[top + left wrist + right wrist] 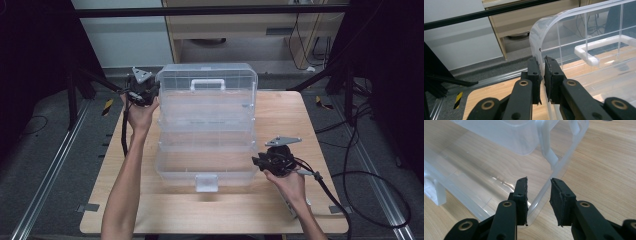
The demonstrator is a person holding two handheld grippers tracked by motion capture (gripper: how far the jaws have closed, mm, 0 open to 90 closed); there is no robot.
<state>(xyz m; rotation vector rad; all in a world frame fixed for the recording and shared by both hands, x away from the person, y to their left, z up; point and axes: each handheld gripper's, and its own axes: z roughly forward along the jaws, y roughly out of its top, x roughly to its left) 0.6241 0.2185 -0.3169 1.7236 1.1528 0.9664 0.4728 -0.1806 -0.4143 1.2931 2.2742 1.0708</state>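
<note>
A clear plastic tiered box [207,125] stands spread open in steps on the wooden table. Its top section carries a white handle [207,84] [586,53], and the front tier has a white latch [206,182]. My left gripper [154,92] [542,66] is at the top section's far left corner, shut on its clear curved wall [536,32]. My right gripper [256,162] [539,182] is at the lowest tier's right corner. Its jaws straddle the clear rim [564,157] with a gap on the right side, so it is open.
The wooden table [295,115] has bare room to the right of the box and along its front edge. Black cables [360,200] trail off the right side onto the floor. Black frame legs [320,75] and a wooden cabinet [240,30] stand behind.
</note>
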